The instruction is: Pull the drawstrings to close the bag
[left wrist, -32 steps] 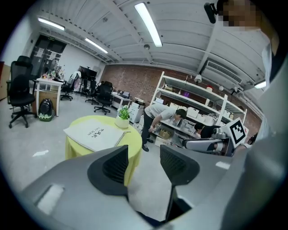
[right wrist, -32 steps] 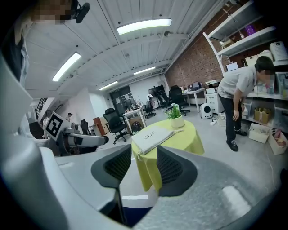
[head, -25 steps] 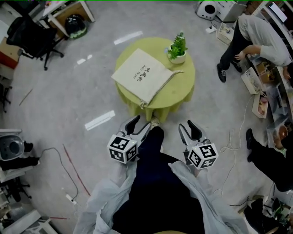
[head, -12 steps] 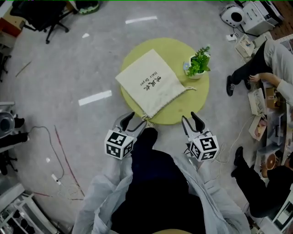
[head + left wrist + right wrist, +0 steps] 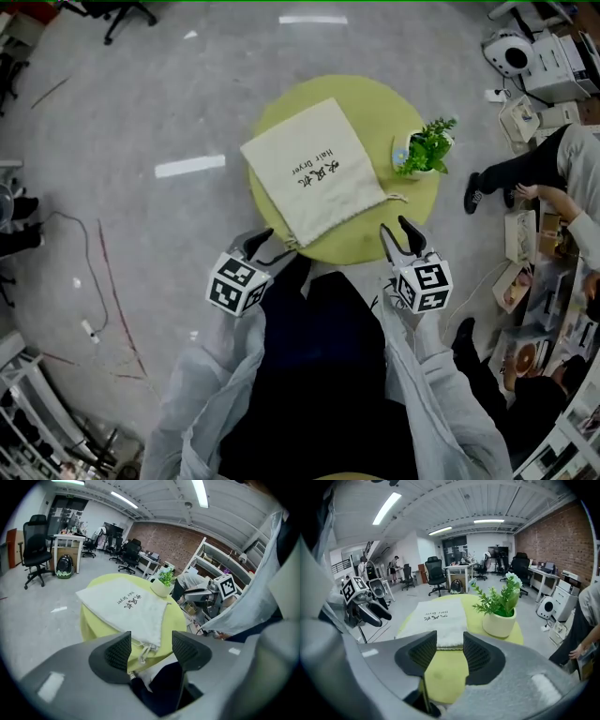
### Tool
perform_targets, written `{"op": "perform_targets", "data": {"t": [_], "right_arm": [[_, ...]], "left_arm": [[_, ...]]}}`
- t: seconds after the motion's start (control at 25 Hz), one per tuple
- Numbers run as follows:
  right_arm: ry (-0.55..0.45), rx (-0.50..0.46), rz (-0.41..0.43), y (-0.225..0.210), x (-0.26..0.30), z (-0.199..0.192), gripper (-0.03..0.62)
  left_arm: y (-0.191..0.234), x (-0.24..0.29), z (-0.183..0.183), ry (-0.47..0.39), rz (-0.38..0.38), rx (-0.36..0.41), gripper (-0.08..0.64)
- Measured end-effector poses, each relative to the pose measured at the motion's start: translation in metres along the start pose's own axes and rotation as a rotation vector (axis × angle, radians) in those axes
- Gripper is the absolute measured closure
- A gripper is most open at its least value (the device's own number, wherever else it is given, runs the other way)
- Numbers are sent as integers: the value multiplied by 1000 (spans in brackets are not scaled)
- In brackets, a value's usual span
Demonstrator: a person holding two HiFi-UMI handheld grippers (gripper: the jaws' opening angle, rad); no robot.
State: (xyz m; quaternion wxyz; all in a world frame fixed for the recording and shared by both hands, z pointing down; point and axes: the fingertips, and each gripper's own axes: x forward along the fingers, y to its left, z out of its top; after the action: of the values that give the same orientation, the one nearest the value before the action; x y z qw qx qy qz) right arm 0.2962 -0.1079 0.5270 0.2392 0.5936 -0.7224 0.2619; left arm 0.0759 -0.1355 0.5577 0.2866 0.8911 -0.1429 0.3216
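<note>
Across the upper middle of the head view, we see a cream cloth drawstring bag (image 5: 312, 173) lying flat on a round yellow-green tabletop (image 5: 375, 101), with a small potted green plant (image 5: 427, 150) to its right. Just below, our left gripper (image 5: 267, 248) has just been opening its jaws; it is empty, near the knotted cords (image 5: 289, 242) at the bag's lower corner. Our right gripper (image 5: 400, 236), lower right, has its jaws apart and is also empty.

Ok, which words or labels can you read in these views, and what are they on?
"Hair Dryer": small print on the cloth bag.
Larger brush-style characters beside it on the same bag: too blurred to read.
The plant pot shows no print.
Nothing else is readable.
</note>
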Motion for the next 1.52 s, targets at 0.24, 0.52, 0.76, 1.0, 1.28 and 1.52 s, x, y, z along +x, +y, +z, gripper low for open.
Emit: {"op": "perform_targets", "data": {"t": [0.24, 0.52, 0.76, 1.0, 1.28, 1.52], "right_arm": [[111, -169, 104, -21, 18, -5, 397], [180, -361, 250, -31, 38, -7, 394], [261, -547, 346, -39, 48, -24, 387], [316, -663, 379, -53, 62, -32, 379], [352, -743, 340, -58, 75, -30, 379], [374, -805, 318, -60, 80, -39, 379]], "left_arm": [[8, 6, -24, 113, 79, 72, 264], [6, 18, -27, 172, 194, 79, 275], [4, 35, -42, 303, 237, 180, 293], [9, 41, -52, 393, 275, 249, 311], [11, 48, -47, 404, 301, 322, 341], [10, 60, -45, 392, 297, 350, 368]]}}
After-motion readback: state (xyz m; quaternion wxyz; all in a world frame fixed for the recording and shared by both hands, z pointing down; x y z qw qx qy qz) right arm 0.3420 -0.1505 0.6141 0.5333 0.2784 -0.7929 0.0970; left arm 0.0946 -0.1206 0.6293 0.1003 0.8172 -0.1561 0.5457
